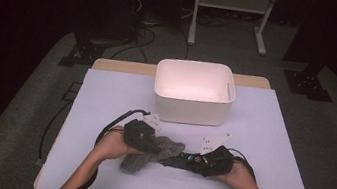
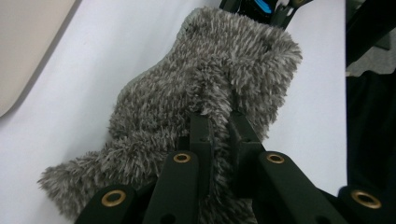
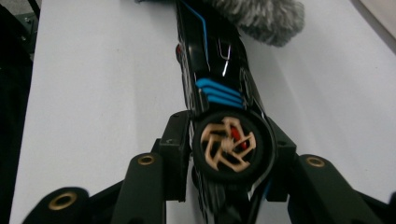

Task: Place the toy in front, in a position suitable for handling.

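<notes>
A grey fuzzy cloth [image 1: 152, 153] lies bunched on the white table cover near the front edge. My left gripper [image 1: 153, 145] is shut on a fold of that cloth [image 2: 201, 88], its jaws [image 2: 219, 126] pinching the pile. A black toy car with blue stripes [image 3: 215, 70] lies lengthwise away from my right gripper [image 3: 229, 149], which is shut on the car's rear wheel. In the high view the car [image 1: 178, 160] stretches between the cloth and my right gripper [image 1: 194, 160]. The car's far end touches the cloth [image 3: 261, 16].
A white plastic bin [image 1: 194, 111] stands at the back middle of the table, nothing visible inside. The white table cover [image 1: 261, 138] spreads to either side. Cables trail from both grippers. Dark floor and a white stand lie beyond the table.
</notes>
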{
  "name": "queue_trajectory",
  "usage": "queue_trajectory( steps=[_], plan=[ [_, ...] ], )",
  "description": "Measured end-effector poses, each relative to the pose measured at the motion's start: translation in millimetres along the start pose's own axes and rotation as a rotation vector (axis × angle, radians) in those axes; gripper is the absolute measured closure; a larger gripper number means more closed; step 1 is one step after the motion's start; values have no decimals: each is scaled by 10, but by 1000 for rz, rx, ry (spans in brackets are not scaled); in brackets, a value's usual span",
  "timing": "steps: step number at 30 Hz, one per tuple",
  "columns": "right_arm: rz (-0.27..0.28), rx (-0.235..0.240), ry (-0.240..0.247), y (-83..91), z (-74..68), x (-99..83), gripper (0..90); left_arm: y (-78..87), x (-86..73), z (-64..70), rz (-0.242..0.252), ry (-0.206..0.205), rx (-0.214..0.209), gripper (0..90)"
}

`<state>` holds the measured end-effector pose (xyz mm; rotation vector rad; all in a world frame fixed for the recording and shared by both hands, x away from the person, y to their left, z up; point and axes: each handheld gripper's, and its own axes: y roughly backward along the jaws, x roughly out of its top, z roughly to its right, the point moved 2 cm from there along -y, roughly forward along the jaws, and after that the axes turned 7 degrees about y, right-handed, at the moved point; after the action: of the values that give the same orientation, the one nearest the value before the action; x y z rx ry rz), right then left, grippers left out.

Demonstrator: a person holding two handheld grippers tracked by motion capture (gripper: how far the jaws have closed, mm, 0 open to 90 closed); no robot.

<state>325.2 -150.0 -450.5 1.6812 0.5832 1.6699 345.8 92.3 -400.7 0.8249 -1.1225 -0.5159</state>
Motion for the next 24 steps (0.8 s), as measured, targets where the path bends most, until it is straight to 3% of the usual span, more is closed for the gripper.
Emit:
queue_trajectory(
  steps=[7, 11, 15, 19, 22, 24],
  plan=[
    [-49, 0, 16, 106, -26, -47, 615, -84, 58, 60, 13, -16, -40, 825],
    [-55, 4, 12, 166, -22, -112, 628, -76, 87, 64, 23, -23, -20, 826],
    [-47, 4, -1, 173, -20, -162, 635, -25, 65, 37, 15, -10, -9, 826],
    [-57, -1, 2, 176, -28, -173, 639, -24, -21, -16, -23, 6, 25, 825],
    [-65, -6, 6, 174, -36, -160, 636, -69, -104, -74, -19, 42, 12, 825],
    [-68, -7, 16, 166, -35, -141, 623, -106, -112, -76, 0, 44, -17, 825]
  ],
)
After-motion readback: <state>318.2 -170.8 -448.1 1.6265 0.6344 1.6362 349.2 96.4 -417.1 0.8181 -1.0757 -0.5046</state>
